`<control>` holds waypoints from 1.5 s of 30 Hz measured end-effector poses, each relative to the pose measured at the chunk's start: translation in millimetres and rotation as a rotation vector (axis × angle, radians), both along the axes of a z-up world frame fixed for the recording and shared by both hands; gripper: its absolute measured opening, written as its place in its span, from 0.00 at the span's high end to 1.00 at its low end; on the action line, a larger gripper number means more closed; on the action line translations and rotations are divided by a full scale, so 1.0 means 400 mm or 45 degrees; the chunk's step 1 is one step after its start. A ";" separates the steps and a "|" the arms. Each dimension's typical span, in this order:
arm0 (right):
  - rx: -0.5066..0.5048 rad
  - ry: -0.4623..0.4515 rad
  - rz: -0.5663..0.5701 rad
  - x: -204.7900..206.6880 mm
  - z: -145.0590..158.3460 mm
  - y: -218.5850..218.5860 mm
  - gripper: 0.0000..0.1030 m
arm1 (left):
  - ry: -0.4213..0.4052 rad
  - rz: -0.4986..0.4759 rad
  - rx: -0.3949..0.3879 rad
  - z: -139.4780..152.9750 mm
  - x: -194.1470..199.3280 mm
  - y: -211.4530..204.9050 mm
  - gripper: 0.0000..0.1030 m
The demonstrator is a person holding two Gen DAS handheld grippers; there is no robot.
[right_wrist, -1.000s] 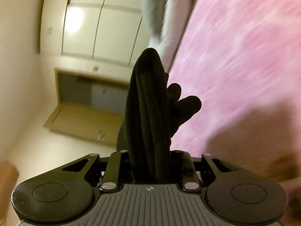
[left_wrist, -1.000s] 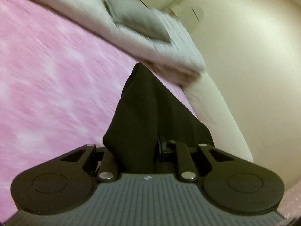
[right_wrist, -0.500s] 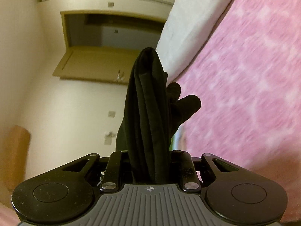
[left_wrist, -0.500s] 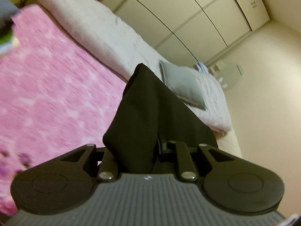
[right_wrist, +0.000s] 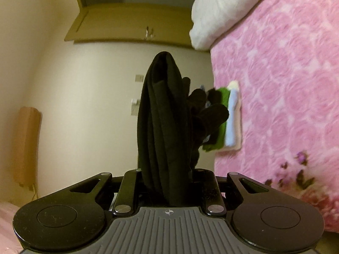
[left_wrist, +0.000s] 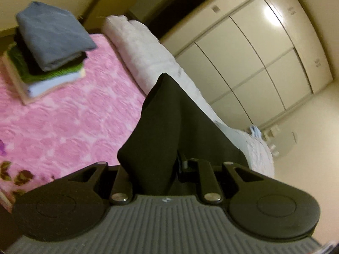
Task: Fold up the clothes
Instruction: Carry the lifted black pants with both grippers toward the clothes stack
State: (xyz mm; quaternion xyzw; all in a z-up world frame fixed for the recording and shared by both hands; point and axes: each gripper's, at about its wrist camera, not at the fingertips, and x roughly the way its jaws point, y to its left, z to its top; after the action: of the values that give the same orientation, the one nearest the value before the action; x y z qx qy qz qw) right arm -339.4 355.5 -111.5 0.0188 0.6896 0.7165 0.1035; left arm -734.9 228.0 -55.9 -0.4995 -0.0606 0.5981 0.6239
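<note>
The folded stack [left_wrist: 48, 48] has come into view; both the left gripper [left_wrist: 163, 158] and right gripper [right_wrist: 169, 165] stay clamped on, probably, one black garment [left_wrist: 167, 127].

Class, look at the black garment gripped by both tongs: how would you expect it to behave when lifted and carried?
Probably floppy: the black garment bunches in soft folds in both tongs, holding no shape of its own. Likely light, since a pinch at each end carries it. Loose parts may swing or sag; one lobe already hangs free beside the right tongs.
</note>
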 end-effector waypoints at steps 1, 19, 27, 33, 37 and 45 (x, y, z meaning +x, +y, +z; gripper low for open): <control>0.003 0.003 0.018 -0.032 0.003 0.008 0.80 | 0.010 0.011 0.004 0.006 -0.028 0.003 0.84; -0.069 0.085 -0.172 -0.825 -0.065 0.222 0.80 | 0.092 -0.219 -0.034 -0.038 -0.845 0.437 0.84; -0.145 0.047 -0.235 -1.028 -0.153 0.338 0.80 | 0.090 -0.275 -0.101 -0.145 -1.031 0.630 0.84; -0.246 -0.023 -0.251 -1.097 -0.240 0.401 0.80 | 0.086 -0.293 -0.181 -0.240 -1.088 0.737 0.84; -0.274 -0.037 -0.265 -1.111 -0.266 0.440 0.80 | 0.087 -0.314 -0.193 -0.266 -1.094 0.780 0.84; -0.286 -0.103 -0.253 -1.125 -0.311 0.540 0.77 | 0.087 -0.325 -0.232 -0.329 -1.105 0.867 0.83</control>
State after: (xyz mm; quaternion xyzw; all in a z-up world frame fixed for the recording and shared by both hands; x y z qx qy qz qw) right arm -789.3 571.4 -235.7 0.0463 0.7555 0.6212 0.2029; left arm -1177.0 574.8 -187.5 -0.5370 0.0790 0.5337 0.6485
